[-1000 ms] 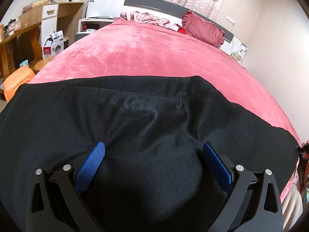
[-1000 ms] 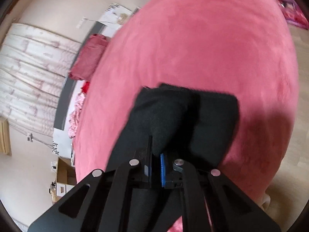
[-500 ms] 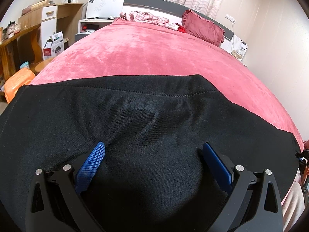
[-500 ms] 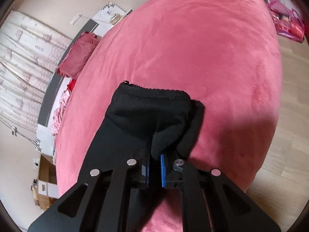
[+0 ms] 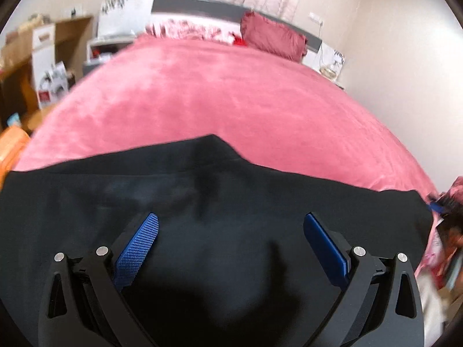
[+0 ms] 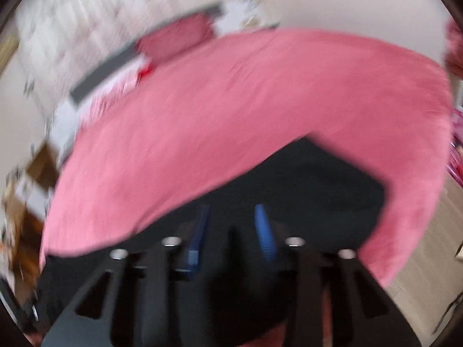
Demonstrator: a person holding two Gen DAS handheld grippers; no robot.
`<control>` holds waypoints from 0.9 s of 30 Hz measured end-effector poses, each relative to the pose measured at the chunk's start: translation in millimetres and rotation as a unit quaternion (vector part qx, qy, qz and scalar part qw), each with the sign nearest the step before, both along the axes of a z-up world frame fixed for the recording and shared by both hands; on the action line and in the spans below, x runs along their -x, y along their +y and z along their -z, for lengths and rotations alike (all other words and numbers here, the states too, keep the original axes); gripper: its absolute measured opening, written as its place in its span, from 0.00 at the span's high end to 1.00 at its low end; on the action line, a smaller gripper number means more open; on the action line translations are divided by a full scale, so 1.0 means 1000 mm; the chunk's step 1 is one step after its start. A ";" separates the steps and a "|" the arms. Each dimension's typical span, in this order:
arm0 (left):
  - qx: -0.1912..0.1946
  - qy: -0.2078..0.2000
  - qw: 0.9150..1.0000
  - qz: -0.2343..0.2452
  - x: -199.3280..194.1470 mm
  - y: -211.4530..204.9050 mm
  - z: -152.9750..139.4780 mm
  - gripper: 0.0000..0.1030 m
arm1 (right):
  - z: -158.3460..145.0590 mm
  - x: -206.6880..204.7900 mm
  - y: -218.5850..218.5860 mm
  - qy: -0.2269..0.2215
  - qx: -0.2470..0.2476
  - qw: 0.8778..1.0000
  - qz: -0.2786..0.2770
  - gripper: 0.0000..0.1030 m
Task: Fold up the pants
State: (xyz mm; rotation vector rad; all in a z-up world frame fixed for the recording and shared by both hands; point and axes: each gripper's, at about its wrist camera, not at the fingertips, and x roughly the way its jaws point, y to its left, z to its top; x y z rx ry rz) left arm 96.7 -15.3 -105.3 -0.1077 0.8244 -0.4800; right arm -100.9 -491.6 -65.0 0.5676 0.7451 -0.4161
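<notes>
Black pants (image 5: 202, 188) lie spread across the near edge of a pink bed (image 5: 231, 92). My left gripper (image 5: 230, 217) hovers over the middle of the cloth, wide open, its blue pads (image 5: 139, 245) holding nothing. The right wrist view is badly blurred. In it my right gripper (image 6: 232, 208) is above one end of the pants (image 6: 318, 179), near the bed's corner. Its jaws are opening, a narrow gap shows between the blue pads (image 6: 264, 231), and I see no fold of cloth pinched there. The cloth lies flat on the bed (image 6: 231, 101).
A dark red pillow (image 5: 272, 39) and crumpled patterned bedding lie at the grey headboard (image 5: 202, 5). A wooden desk with boxes (image 5: 43, 57) stands left of the bed, and a nightstand (image 5: 330, 60) at the far right. Wooden floor (image 6: 428, 245) runs past the bed's corner.
My right gripper has let go of the bunched pants end it was pinching, rolled and drawn back; that end now lies flat. The left gripper pulled back slightly, still open.
</notes>
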 end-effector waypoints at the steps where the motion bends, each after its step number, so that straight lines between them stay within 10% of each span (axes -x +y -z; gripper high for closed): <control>1: 0.000 0.013 1.000 0.000 -0.007 -0.005 0.002 0.03 | 0.008 -0.009 0.007 0.022 0.000 1.000 -0.011 0.82; 11: -0.087 -0.002 0.996 0.011 -0.052 -0.031 0.020 0.26 | 0.037 -0.043 0.022 0.072 0.034 0.997 -0.007 0.82; 19: -0.099 -0.002 0.995 0.010 -0.092 -0.038 0.034 0.19 | 0.048 -0.058 0.013 0.066 0.055 0.996 -0.004 0.85; 23: -0.092 -0.001 0.996 0.012 -0.096 -0.038 0.038 0.15 | 0.053 -0.058 0.024 0.048 0.102 0.994 -0.003 0.84; 27: -0.088 -0.003 0.996 0.015 -0.095 -0.037 0.036 0.15 | 0.051 -0.031 0.007 -0.034 0.024 0.999 0.019 0.79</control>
